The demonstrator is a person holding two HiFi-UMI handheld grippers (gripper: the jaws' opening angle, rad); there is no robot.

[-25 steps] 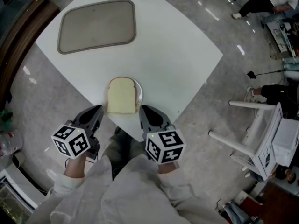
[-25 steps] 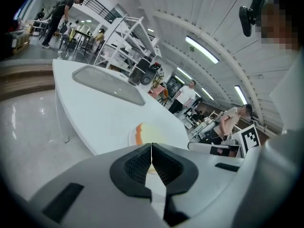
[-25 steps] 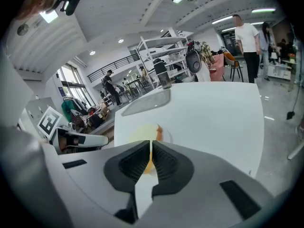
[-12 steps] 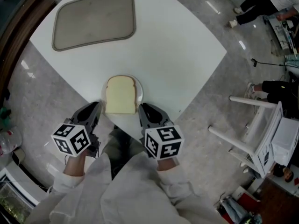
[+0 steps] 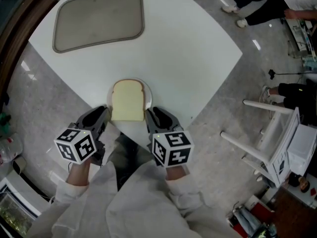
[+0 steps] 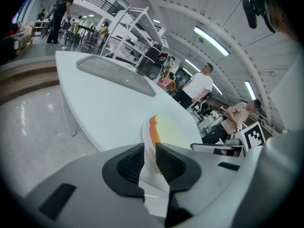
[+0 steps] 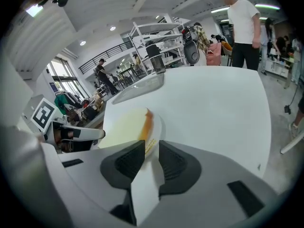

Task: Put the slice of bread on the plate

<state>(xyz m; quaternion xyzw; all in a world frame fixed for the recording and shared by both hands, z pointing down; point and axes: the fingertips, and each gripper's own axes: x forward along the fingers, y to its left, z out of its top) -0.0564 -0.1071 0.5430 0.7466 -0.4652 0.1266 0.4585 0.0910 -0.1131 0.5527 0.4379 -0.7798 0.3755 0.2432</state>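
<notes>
slice of bread (image 5: 128,100) lies on plate (image 5: 148,94) at tabletop's (image 5: 188,48) near corner; left gripper (image 5: 101,114) and right gripper (image 5: 152,114) flank it, fingers slightly parted, empty

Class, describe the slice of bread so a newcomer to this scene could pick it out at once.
Start at the white table and go to its near corner, away from the grey tray at the far end. There a white plate sits between the left gripper and the right gripper. The slice of bread lies flat on it: pale, squarish, tan-crusted, the only food there.
</notes>
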